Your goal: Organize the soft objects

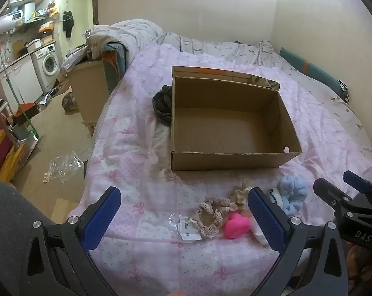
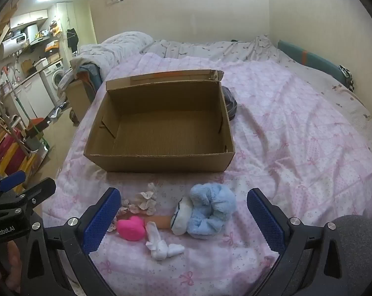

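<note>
An open, empty cardboard box [image 1: 225,159] [image 2: 161,164] sits on the pink bedspread. In front of it lie soft things: a beige lace scrunchie [image 1: 210,218], a frilly beige scrunchie [image 1: 240,193] [image 2: 145,198], a pink heart-shaped toy [image 1: 236,225] [image 2: 131,228], a fluffy blue scrunchie [image 1: 293,192] [image 2: 211,211] and small white socks [image 2: 161,245]. My left gripper [image 1: 183,215] is open above the beige scrunchie. My right gripper [image 2: 183,218] is open above the blue scrunchie and socks. Both are empty.
A dark garment [image 1: 162,104] [image 2: 229,102] lies beside the box. A small plastic bag with a label [image 1: 186,227] lies next to the scrunchie. The bed's left edge [image 1: 97,133] drops to a floor with clutter. A wall runs along the bed's right side.
</note>
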